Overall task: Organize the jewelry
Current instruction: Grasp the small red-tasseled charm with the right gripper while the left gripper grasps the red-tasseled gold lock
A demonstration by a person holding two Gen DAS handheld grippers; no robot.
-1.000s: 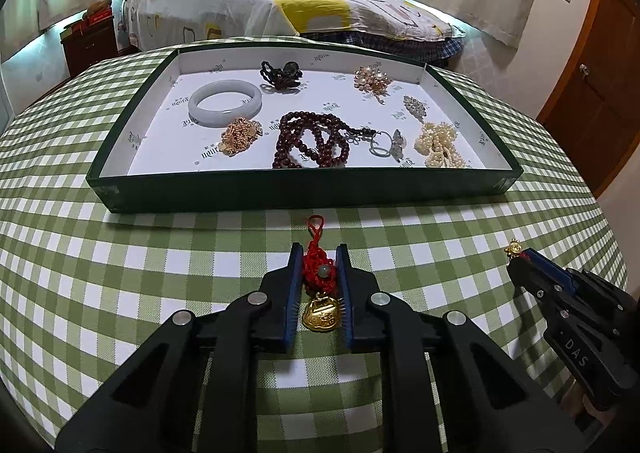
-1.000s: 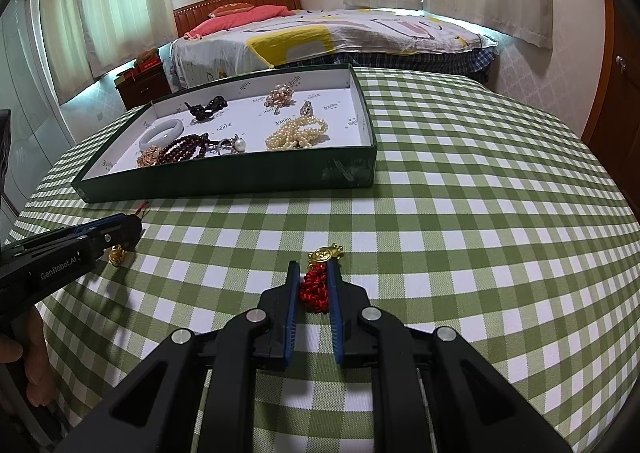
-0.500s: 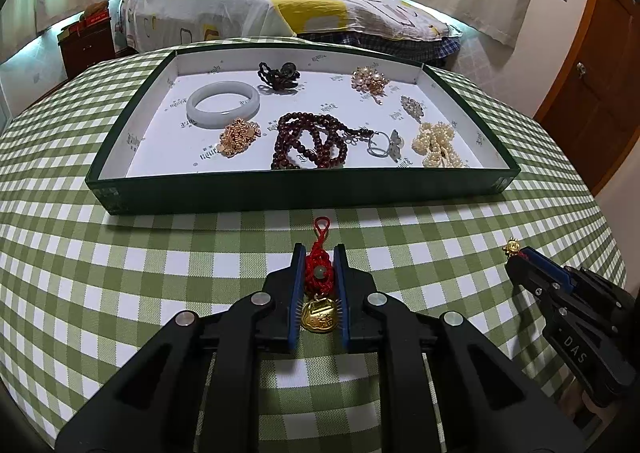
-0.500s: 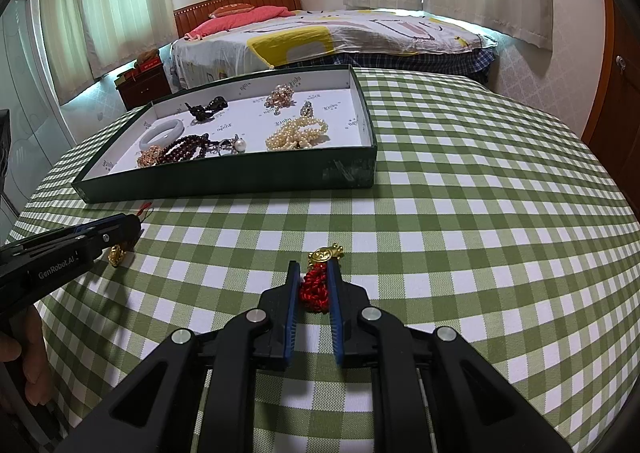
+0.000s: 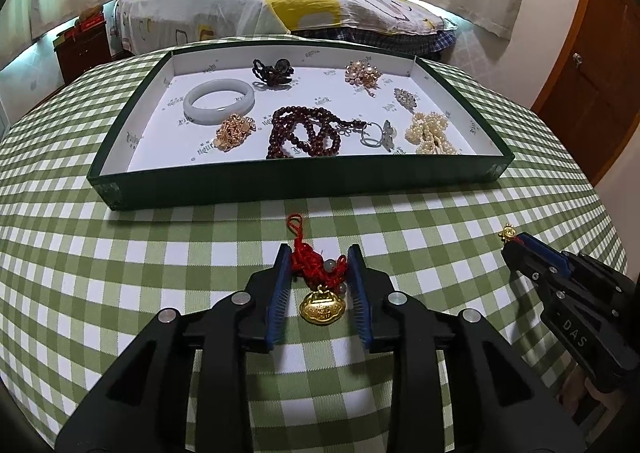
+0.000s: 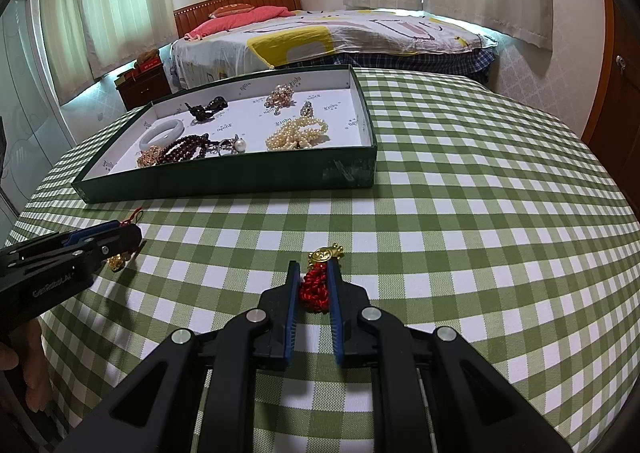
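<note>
A red knotted cord charm with a gold lock pendant (image 5: 318, 277) lies on the green checked tablecloth between the fingers of my left gripper (image 5: 318, 253), whose jaws stand open around it. My right gripper (image 6: 314, 269) is shut on a second red cord charm with a gold ornament (image 6: 318, 285), low over the cloth. The green tray (image 5: 280, 189) with a white floor stands just beyond, holding a jade bangle (image 5: 219, 100), dark bead strand (image 5: 304, 131), pearls (image 5: 430, 133) and other pieces.
The right gripper shows at the right edge of the left wrist view (image 5: 560, 293); the left gripper shows at the left of the right wrist view (image 6: 72, 257). A bed (image 6: 328, 37) and a wooden door (image 5: 592, 65) lie beyond the round table's edge.
My left gripper's jaws have spread apart, letting go of the red charm with the gold lock, which now rests on the cloth. The right gripper has stayed shut on its charm.
</note>
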